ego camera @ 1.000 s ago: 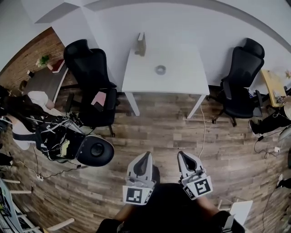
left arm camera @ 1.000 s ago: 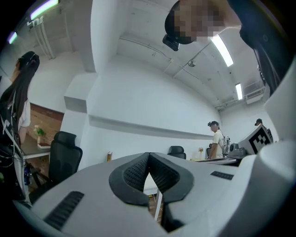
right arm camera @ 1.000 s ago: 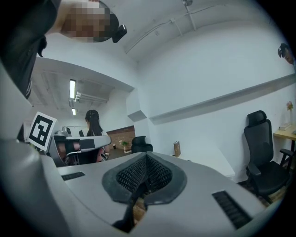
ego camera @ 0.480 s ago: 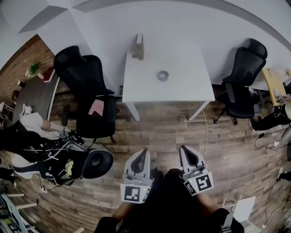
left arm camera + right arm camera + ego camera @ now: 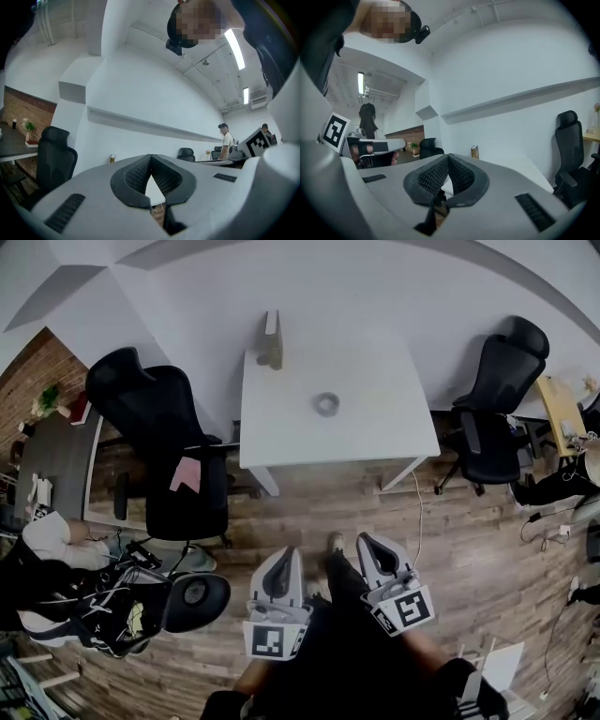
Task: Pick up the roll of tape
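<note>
The roll of tape (image 5: 326,404), a small grey ring, lies flat near the middle of the white table (image 5: 375,432) in the head view. Both grippers are held level over the wooden floor, well short of the table's front edge and pointing toward it. My left gripper (image 5: 285,554) is shut and holds nothing; its pads meet at the tips in the left gripper view (image 5: 151,157). My right gripper (image 5: 367,544) is shut and empty as well (image 5: 447,157). The jaws hide the tape in both gripper views.
A small tan box (image 5: 271,340) stands at the table's far left edge. A black office chair (image 5: 155,427) flanks the table on the left, another (image 5: 497,381) on the right. A black round stool (image 5: 197,592) and a cable-filled bag (image 5: 108,610) sit on the floor at my left.
Both grippers have travelled forward with the person toward the table, which now appears closer. The chair and stool at the left have slid back in the view. The jaws stayed shut.
</note>
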The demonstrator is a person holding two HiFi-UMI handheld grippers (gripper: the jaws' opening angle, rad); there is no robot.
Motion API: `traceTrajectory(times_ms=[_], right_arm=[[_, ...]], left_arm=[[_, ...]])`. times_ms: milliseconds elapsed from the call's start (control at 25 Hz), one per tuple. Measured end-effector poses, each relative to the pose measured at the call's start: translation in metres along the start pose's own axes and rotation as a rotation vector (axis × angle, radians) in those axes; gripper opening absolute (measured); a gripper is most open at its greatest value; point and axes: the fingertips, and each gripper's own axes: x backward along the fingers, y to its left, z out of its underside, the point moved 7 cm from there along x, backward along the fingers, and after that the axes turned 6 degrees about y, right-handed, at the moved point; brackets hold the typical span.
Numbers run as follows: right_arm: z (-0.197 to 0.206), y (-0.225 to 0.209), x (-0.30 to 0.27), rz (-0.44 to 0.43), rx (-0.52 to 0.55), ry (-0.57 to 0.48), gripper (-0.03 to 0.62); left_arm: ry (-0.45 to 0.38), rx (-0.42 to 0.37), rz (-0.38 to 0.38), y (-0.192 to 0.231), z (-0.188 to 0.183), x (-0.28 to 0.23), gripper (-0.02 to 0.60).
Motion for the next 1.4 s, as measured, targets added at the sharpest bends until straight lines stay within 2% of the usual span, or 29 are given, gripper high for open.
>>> traceTrajectory(times_ms=[160, 320, 520, 680, 800, 880, 1280, 1400], right_arm=[[-0.011, -0.026, -0.044, -0.016, -0.005, 0.007, 0.011], [-0.034, -0.049, -0.113, -0.026, -0.002, 0.022, 0.011], [-0.036, -0.12, -0.118, -0.045, 0.011, 0.024, 0.011], [-0.04, -0.144, -0.171, -0.061, 0.012, 0.052, 0.011], [-0.035, -0.166, -0.176, -0.061, 0.007, 0.071, 0.011], [-0.031, -0.179, -0.184, -0.06, -0.009, 0.088, 0.011], [0.002, -0.23, -0.254, -0.011, -0.057, 0.197, 0.011], [0.017, -0.245, -0.291, 0.015, -0.084, 0.252, 0.012]], left_arm=[[-0.004, -0.014, -0.009, 0.019, -0.012, -0.045, 0.023], [-0.002, -0.038, -0.029, 0.066, -0.036, -0.098, 0.023], [-0.027, -0.058, -0.046, 0.027, -0.037, -0.156, 0.023], [-0.045, -0.073, -0.057, 0.048, -0.052, -0.195, 0.023], [-0.056, -0.06, -0.064, 0.033, -0.055, -0.207, 0.023], [-0.053, -0.079, -0.062, 0.027, -0.057, -0.217, 0.023], [-0.032, -0.034, -0.057, 0.056, -0.051, -0.285, 0.023], [-0.013, -0.03, -0.043, 0.079, -0.05, -0.314, 0.023]])
